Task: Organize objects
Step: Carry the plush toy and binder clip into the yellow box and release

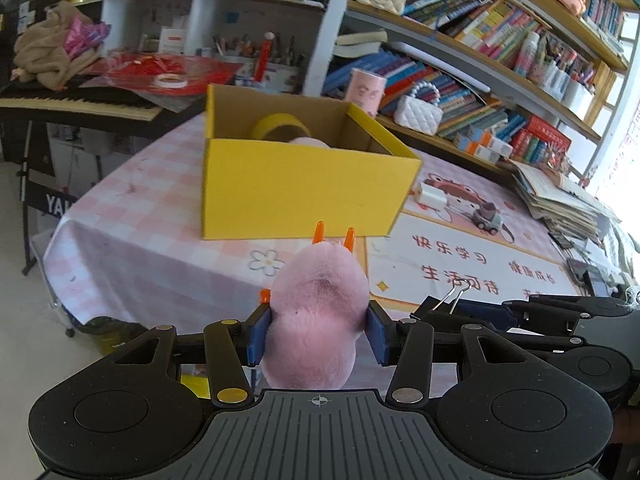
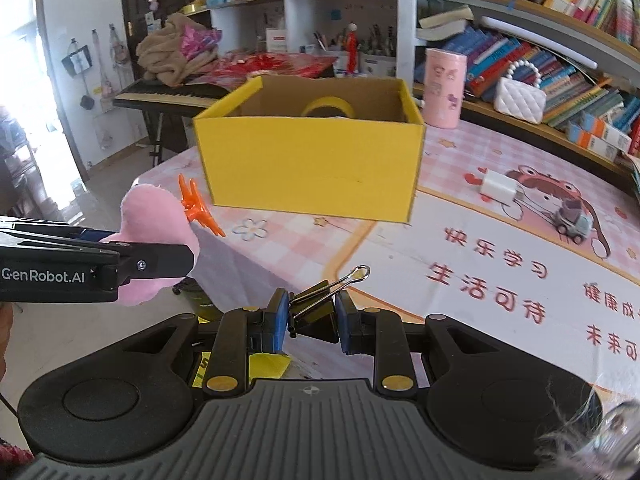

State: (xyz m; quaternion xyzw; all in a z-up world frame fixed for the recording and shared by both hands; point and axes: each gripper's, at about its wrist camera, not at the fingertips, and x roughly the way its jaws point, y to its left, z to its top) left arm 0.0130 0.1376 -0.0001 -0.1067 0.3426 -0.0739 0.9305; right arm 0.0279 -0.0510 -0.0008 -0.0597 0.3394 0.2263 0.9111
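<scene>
Plush toy (image 1: pixel 318 320) is soft and light, squeezed by your left jaws; right jaws pinch the stiff binder clip (image 2: pixel 316 308); yellow box (image 2: pixel 310 160) at 12 o'clock.

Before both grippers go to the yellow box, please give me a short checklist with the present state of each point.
1. Left gripper holds the pink plush toy between both pads: ok.
2. Right gripper is shut on the black binder clip: ok.
3. Yellow box is open on top: ok.
4. Free room inside the box, where a yellow tape roll already lies: cannot tell.
5. Way to the box over the table is free: ok.
6. White charger and toy car lie aside, still to sort: not ok.
</scene>
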